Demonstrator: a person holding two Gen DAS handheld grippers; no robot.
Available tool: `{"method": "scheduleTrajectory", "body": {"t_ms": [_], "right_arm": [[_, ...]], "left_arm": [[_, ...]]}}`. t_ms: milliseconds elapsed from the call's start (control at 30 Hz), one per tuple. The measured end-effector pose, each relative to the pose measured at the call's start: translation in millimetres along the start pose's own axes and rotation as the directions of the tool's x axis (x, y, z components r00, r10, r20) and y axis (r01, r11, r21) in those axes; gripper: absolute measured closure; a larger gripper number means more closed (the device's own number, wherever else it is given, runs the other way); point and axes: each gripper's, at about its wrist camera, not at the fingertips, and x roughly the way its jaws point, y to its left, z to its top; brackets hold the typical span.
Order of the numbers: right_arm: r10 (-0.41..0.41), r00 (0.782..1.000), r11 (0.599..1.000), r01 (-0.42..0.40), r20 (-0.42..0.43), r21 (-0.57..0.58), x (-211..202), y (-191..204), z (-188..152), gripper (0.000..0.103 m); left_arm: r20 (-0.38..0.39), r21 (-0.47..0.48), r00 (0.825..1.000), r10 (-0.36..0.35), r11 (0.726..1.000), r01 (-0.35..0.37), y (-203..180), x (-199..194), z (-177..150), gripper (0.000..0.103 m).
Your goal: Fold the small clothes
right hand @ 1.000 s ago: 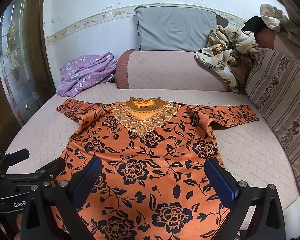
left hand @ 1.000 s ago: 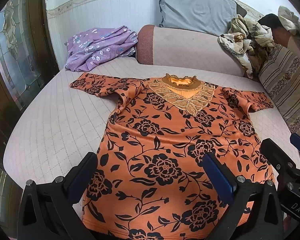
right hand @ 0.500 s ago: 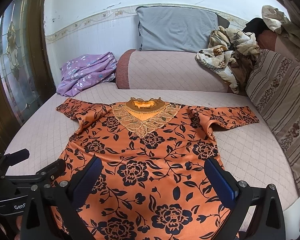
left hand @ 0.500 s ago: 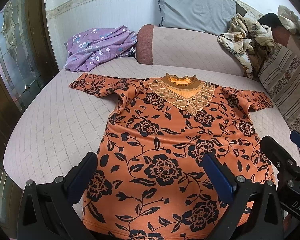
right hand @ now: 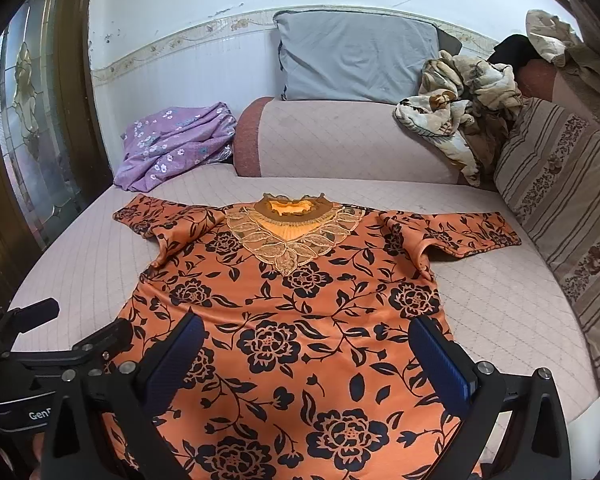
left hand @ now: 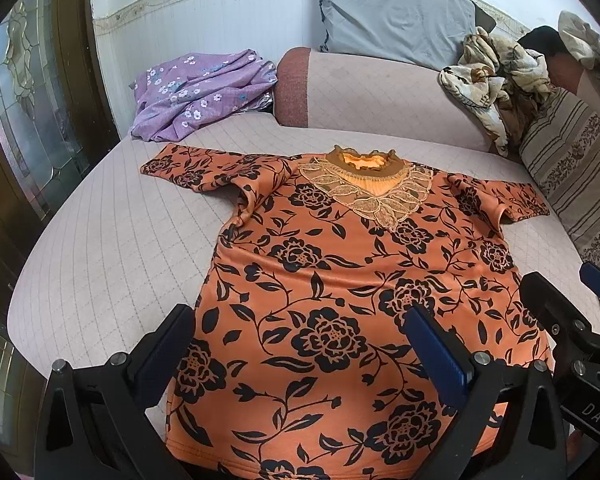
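An orange top with black flowers and a lace collar lies flat, front up, on the quilted bed, sleeves spread to both sides; it also shows in the right wrist view. My left gripper is open and empty, hovering over the hem's left part. My right gripper is open and empty over the hem's right part. Each gripper shows at the edge of the other's view: the right one, the left one.
A purple flowered cloth lies at the bed's far left. A bolster, grey pillow, crumpled blanket and striped cushion line the back and right. A glass door stands left.
Both grippers have lifted very slightly and stay open. The top has not moved.
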Motion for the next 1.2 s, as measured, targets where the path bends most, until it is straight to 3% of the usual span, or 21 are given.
{"method": "scheduleTrajectory", "body": {"t_ms": [633,700,833,933,1033,1100,1133,1200], "right_arm": [[0.001,1.000,1.000,-0.001,-0.025,0.010,15,-4,-2,0.000],[0.016,0.999,1.000,-0.015,-0.049,0.021,23,-12,-3,0.000],[0.122,0.990,0.981,-0.110,-0.068,0.160,44,-68,-1,0.000],[0.153,0.987,0.939,-0.129,-0.051,0.319,71,-140,9,0.000],[0.122,0.991,0.855,-0.081,-0.047,0.513,116,-232,22,0.001],[0.123,0.992,0.750,-0.071,-0.033,0.657,158,-300,26,0.011],[0.117,0.992,0.726,-0.059,-0.039,0.686,171,-317,28,0.014],[0.102,0.992,0.673,-0.016,-0.072,0.739,209,-356,35,0.031]], "left_arm": [[-0.025,-0.016,1.000,0.008,1.000,-0.008,8,18,0,0.000],[-0.051,-0.036,0.999,0.008,0.999,-0.009,16,31,-1,0.000],[-0.113,-0.066,0.993,0.044,0.996,-0.051,38,69,-3,0.000],[-0.151,-0.083,0.986,0.064,0.994,-0.077,52,98,-4,0.000],[-0.165,-0.096,0.983,0.082,0.990,-0.099,62,123,0,0.000],[-0.162,-0.110,0.982,0.093,0.988,-0.111,69,139,5,0.000],[-0.165,-0.114,0.982,0.096,0.987,-0.116,70,145,8,0.000],[-0.159,-0.113,0.981,0.107,0.986,-0.126,73,158,12,0.000]]}}
